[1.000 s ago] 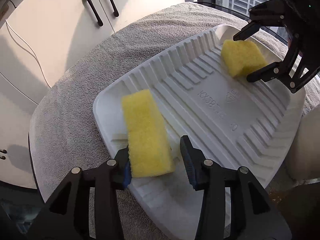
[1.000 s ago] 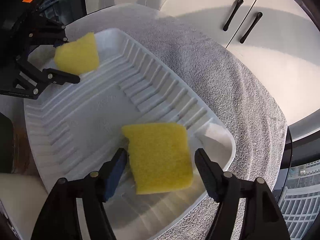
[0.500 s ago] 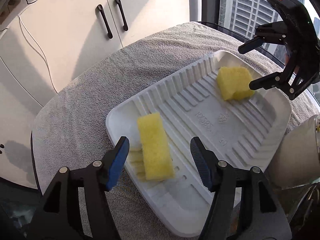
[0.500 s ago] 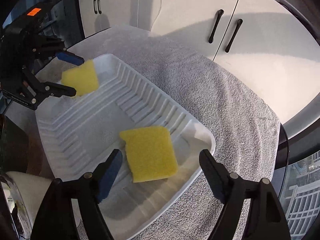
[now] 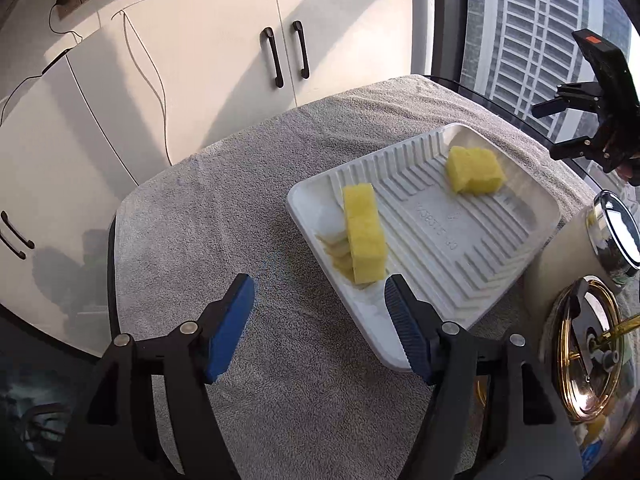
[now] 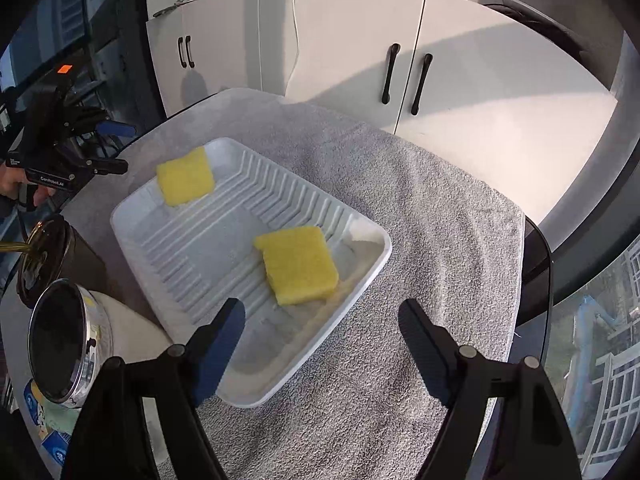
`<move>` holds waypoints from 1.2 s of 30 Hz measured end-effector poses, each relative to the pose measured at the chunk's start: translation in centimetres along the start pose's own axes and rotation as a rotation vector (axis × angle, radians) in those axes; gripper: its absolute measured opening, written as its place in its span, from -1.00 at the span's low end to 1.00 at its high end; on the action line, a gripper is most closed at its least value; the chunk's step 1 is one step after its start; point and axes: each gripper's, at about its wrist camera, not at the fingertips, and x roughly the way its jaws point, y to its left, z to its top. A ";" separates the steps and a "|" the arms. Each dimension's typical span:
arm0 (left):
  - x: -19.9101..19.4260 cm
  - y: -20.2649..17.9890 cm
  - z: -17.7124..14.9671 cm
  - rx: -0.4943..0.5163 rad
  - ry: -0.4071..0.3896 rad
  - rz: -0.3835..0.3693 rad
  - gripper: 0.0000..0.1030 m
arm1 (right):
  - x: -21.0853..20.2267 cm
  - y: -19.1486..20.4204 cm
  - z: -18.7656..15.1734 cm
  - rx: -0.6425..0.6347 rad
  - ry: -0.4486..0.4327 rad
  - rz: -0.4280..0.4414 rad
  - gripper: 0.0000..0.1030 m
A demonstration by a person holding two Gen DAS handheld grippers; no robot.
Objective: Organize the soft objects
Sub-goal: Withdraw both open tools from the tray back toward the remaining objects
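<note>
Across the white tray (image 5: 516, 256), two yellow sponges (image 5: 365, 245) (image 5: 475, 171) lie at opposite ends.
My left gripper (image 5: 320, 320) is opening, my right gripper (image 6: 320, 338) spread, both empty; sponges look light and squashy, best pinched across short sides.

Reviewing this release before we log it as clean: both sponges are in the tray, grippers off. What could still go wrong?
1. The left gripper is opening, nothing between its jaws, but one finger hangs over the white tray rim; a dip could tip it.
2. The near sponge lies partly on the tray's sloped wall and may slide.
3. The glass-lidded pots crowd the tray's edge, so a shoved tray could knock them.
</note>
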 end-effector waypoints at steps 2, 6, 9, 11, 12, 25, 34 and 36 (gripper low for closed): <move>-1.8 0.2 -1.3 -0.016 -0.025 -0.006 0.52 | -1.5 -0.1 -1.4 0.015 -0.021 0.001 0.60; -4.8 0.0 -4.3 -0.052 -0.042 -0.003 0.62 | -3.7 -0.1 -4.5 0.038 -0.037 0.010 0.77; -5.7 -0.7 -6.4 -0.054 -0.029 0.011 0.62 | -4.4 0.0 -6.7 0.054 -0.028 0.012 0.80; -5.6 -1.1 -7.5 -0.055 -0.013 0.020 0.62 | -4.6 0.1 -8.1 0.067 -0.022 0.004 0.80; -5.5 -1.3 -8.1 -0.058 -0.006 0.023 0.62 | -4.6 0.1 -8.6 0.077 -0.021 0.005 0.80; -7.4 -5.1 -12.8 -0.075 -0.014 -0.035 0.96 | -6.7 3.4 -14.2 0.111 -0.028 0.001 0.90; -11.6 -13.2 -17.8 0.047 -0.040 -0.118 1.00 | -8.9 12.2 -18.0 0.038 -0.089 0.101 1.00; -12.6 -15.7 -18.9 0.084 -0.050 -0.160 1.00 | -8.8 14.8 -18.5 0.003 -0.095 0.129 1.00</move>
